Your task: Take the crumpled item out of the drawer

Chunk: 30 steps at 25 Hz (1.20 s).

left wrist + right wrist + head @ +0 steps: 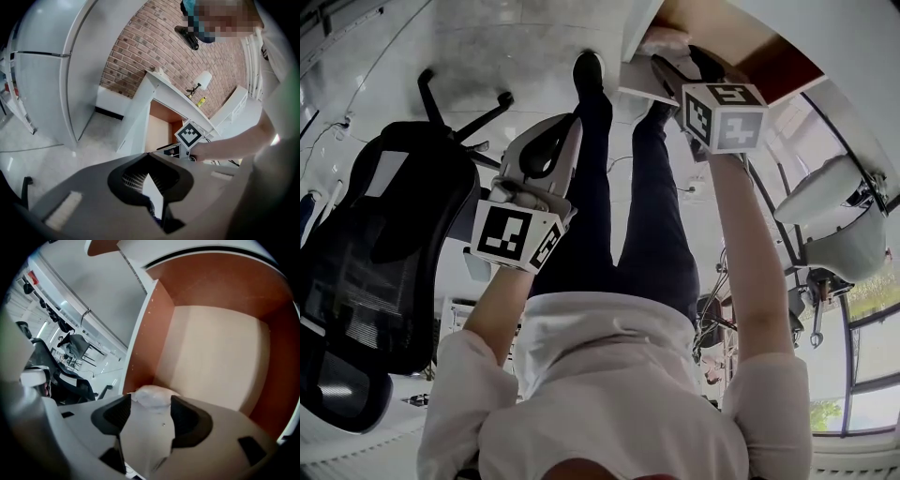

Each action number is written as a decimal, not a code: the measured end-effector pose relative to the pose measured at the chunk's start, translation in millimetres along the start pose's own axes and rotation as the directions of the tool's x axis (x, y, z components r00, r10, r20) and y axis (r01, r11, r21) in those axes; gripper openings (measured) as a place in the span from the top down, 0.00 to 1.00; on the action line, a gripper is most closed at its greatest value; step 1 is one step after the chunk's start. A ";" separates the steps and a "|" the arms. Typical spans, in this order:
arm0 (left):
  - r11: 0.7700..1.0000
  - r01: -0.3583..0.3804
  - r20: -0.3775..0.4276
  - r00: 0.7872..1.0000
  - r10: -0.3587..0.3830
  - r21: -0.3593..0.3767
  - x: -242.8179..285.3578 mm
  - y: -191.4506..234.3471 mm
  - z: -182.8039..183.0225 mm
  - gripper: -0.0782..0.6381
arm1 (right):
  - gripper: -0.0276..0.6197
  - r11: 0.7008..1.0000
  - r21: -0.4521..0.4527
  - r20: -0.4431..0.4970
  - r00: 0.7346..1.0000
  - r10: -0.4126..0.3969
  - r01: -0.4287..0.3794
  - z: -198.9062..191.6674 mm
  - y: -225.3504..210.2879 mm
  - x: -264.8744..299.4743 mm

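The drawer (pixel 215 357) is open, with red-brown walls and a pale bare bottom. My right gripper (pixel 150 400) reaches into it and is shut on a white crumpled item (pixel 148 427) that fills the gap between its jaws. In the head view the right gripper (pixel 673 67) is at the drawer's white front (pixel 639 33), and a pale lump of the crumpled item (pixel 662 39) shows at its tip. My left gripper (pixel 555 141) hangs over the floor to the left of the legs, shut and holding nothing. The left gripper view shows its jaws together (pixel 147 157).
A black mesh office chair (pixel 384 253) stands at the left, its star base (pixel 459 103) on the pale floor. The person's dark-trousered legs (pixel 609 187) fill the middle. A white rounded fixture (pixel 834 220) sits at the right. A tall white cabinet (pixel 51 70) and a brick wall (pixel 159 51) stand behind the drawer unit.
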<state>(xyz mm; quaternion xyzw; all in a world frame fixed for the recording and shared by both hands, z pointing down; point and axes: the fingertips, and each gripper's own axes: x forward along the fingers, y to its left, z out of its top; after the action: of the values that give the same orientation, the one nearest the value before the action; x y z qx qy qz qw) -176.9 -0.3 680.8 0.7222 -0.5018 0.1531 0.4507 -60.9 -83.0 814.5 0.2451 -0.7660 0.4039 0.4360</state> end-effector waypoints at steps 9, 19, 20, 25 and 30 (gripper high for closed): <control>0.999 0.012 0.010 1.000 -0.011 -0.032 -0.5 -3.9 -4.4 0.88 | 0.91 0.996 -0.064 -0.036 0.997 -0.067 0.065 -1.7 -4.3 0.0; 1.000 0.016 0.006 1.000 -0.016 0.006 9.2 -6.7 3.8 0.88 | 0.92 0.997 -0.039 0.016 0.998 -0.062 0.063 1.5 -4.5 -10.3; 1.000 0.016 0.005 1.000 -0.016 0.010 10.2 -7.7 4.1 0.88 | 0.92 0.997 -0.034 0.026 0.998 -0.063 0.064 1.3 -5.0 -13.0; 0.999 0.026 -0.001 1.000 -0.026 0.026 14.9 -17.9 3.6 0.88 | 0.92 0.997 0.015 0.088 0.993 -0.076 0.075 0.5 -7.9 -36.5; 0.999 0.030 -0.008 1.000 -0.029 0.044 19.3 -27.2 -0.4 0.88 | 0.92 0.992 0.094 0.191 0.976 -0.106 0.089 0.8 -8.2 -79.0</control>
<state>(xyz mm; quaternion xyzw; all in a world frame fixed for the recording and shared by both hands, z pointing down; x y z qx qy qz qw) -144.7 -8.8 680.5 0.7389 -0.4861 0.1601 0.4384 -15.8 -86.4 749.2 0.3391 -0.7743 0.3883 0.3670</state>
